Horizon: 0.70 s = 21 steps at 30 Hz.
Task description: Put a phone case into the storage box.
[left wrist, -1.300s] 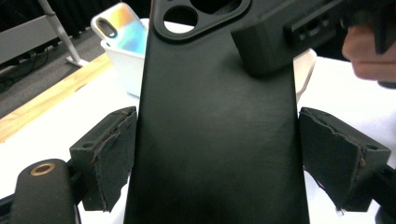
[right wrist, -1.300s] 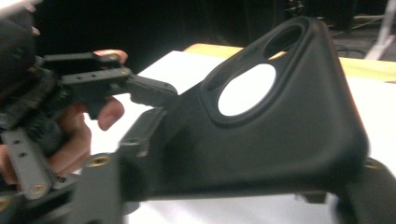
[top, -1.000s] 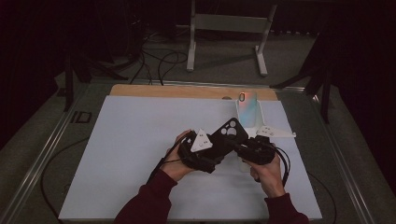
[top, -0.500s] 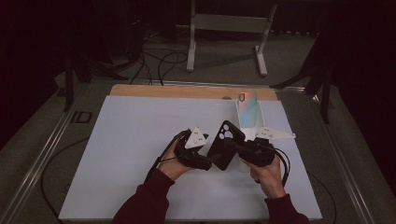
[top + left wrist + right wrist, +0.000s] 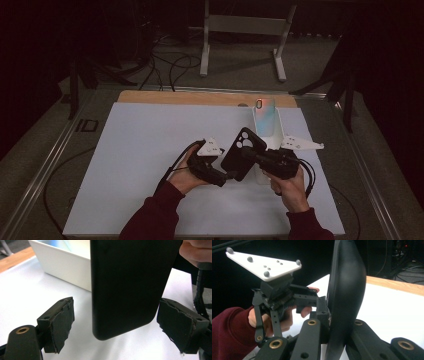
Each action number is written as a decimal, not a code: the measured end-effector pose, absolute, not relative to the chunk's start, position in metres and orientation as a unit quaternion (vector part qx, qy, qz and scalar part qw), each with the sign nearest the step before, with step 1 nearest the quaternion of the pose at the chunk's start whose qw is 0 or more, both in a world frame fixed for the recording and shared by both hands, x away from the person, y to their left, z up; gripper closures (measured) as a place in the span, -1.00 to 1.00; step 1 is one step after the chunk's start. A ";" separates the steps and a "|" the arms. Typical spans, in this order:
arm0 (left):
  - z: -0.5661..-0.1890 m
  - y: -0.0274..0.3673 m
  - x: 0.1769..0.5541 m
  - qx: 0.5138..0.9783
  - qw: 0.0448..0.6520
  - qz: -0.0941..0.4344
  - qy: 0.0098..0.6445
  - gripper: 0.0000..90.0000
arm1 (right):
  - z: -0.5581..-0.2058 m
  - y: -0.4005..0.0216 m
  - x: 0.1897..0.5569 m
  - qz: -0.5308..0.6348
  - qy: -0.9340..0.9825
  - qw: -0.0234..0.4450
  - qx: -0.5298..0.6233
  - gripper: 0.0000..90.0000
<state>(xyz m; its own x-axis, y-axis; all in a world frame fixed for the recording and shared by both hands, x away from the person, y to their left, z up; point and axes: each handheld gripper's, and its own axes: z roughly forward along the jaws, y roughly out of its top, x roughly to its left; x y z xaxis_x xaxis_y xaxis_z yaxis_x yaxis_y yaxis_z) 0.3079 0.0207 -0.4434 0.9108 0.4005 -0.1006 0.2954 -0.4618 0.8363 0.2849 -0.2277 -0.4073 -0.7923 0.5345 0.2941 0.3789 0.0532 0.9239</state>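
Black phone case (image 5: 243,153) held upright above white mat (image 5: 150,150) near centre-right, right gripper (image 5: 250,154) clenched on its thin edge, left gripper (image 5: 115,327) released, 2 pads (image 5: 62,320) straddling case's lower end without contact, white tray (image 5: 272,137) just behind.

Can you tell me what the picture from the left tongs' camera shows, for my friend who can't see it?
A black phone case hangs upright between the left tongs, whose two padded jaws stand open on either side without touching it. Behind it, a white box sits on the white table, and a hand peeks in at the top right corner.
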 end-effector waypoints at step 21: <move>-0.448 0.023 0.306 0.860 0.483 0.018 0.165 0.47 | -0.405 -0.227 0.284 0.616 0.734 0.062 0.280 0.62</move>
